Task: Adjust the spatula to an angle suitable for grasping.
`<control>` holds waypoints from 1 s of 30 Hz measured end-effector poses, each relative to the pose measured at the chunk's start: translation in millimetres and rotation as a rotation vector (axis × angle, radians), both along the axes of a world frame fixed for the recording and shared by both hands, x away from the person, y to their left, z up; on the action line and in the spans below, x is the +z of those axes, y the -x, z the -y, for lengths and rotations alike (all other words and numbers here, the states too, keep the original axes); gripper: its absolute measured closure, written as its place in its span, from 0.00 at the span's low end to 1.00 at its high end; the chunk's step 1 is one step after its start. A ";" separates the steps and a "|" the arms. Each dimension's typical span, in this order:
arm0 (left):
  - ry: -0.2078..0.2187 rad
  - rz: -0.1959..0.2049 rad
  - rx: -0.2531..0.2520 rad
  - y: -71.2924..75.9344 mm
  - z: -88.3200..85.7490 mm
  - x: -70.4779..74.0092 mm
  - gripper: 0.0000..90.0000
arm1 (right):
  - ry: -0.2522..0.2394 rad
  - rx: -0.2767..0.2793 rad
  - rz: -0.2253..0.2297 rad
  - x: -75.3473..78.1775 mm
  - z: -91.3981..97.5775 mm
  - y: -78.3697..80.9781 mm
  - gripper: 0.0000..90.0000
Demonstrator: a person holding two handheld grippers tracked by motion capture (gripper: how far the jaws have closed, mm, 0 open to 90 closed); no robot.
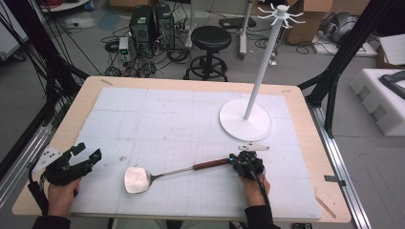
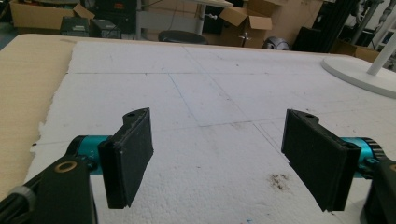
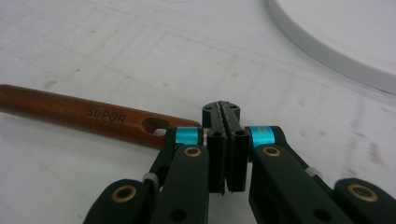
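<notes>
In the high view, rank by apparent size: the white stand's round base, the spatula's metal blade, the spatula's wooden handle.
1. Round base of the white stand, clearly largest.
2. Spatula's metal blade.
3. Wooden handle, as long as the blade is wide but much thinner.

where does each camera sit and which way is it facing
High view: above the person's side of the table, looking forward and down; both hands show, with the left hand-held gripper and right hand-held gripper.
Left gripper view: rides the left hand-held gripper, looking low across the white foam; its black pads stand wide apart.
Right gripper view: rides the right hand-held gripper, looking down at the foam; pads together, nothing between them, beside the spatula handle.
Shared: high and right gripper views show the spatula; all three show the stand's white base.
</notes>
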State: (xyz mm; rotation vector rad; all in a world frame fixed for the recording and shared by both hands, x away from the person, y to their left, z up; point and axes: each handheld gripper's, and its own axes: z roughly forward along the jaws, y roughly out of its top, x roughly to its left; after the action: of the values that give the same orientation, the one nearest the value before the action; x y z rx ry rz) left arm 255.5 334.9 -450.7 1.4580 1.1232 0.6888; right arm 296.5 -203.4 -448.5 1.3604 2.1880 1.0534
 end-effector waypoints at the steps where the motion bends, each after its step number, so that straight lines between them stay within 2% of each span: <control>1: 0.000 0.000 0.000 0.0 0.0 0.0 0.28 | 0.000 0.007 0.001 -0.2 -4.3 -0.8 0.99; 2: 0.000 0.000 0.000 0.0 0.0 0.0 0.28 | 0.000 0.007 0.001 -0.2 -4.3 -0.8 0.99; 6: 0.001 -0.001 -0.001 0.0 -0.2 0.0 0.28 | -0.012 0.031 0.005 -0.6 -23.9 -6.6 0.99; 9: 0.003 -0.001 -0.002 -0.1 -0.4 -0.1 0.28 | 0.012 0.064 0.018 0.4 -33.6 -7.8 0.99; 12: 0.002 0.001 -0.003 0.1 0.1 -0.1 0.28 | -0.022 0.049 0.037 4.2 -27.5 -5.7 0.97; 14: 0.001 0.002 -0.003 0.1 0.2 -0.1 0.28 | -0.051 0.039 0.065 8.0 -18.1 -1.8 0.90; 17: -0.003 0.004 -0.004 0.4 0.4 0.0 0.28 | -0.058 0.033 0.113 11.4 -1.9 7.3 0.78; 18: -0.003 0.004 -0.004 0.4 0.4 0.0 0.28 | -0.062 0.034 0.124 11.9 3.7 10.4 0.70; 20: -0.003 0.005 -0.006 0.5 0.2 -0.1 0.28 | -0.087 0.034 0.165 11.8 15.5 15.2 0.46; 22: -0.002 0.009 -0.015 0.8 0.1 -0.1 0.28 | -0.107 0.053 0.229 13.4 25.6 21.9 0.36; 25: -0.005 0.018 -0.032 1.4 0.4 -0.2 0.26 | -0.135 0.046 0.318 18.6 39.2 32.2 0.22; 28: -0.009 0.028 -0.041 2.3 0.9 -0.3 0.22 | -0.179 0.029 0.358 21.6 53.3 39.7 0.17; 30: -0.013 0.034 -0.047 2.8 1.4 -0.3 0.20 | -0.190 0.009 0.360 20.5 60.1 43.9 0.17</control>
State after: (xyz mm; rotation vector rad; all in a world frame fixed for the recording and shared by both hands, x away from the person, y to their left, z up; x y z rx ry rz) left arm 252.6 333.5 -451.0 1.4746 1.0568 0.6865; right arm 252.6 -263.6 -428.0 1.1284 1.8706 1.4170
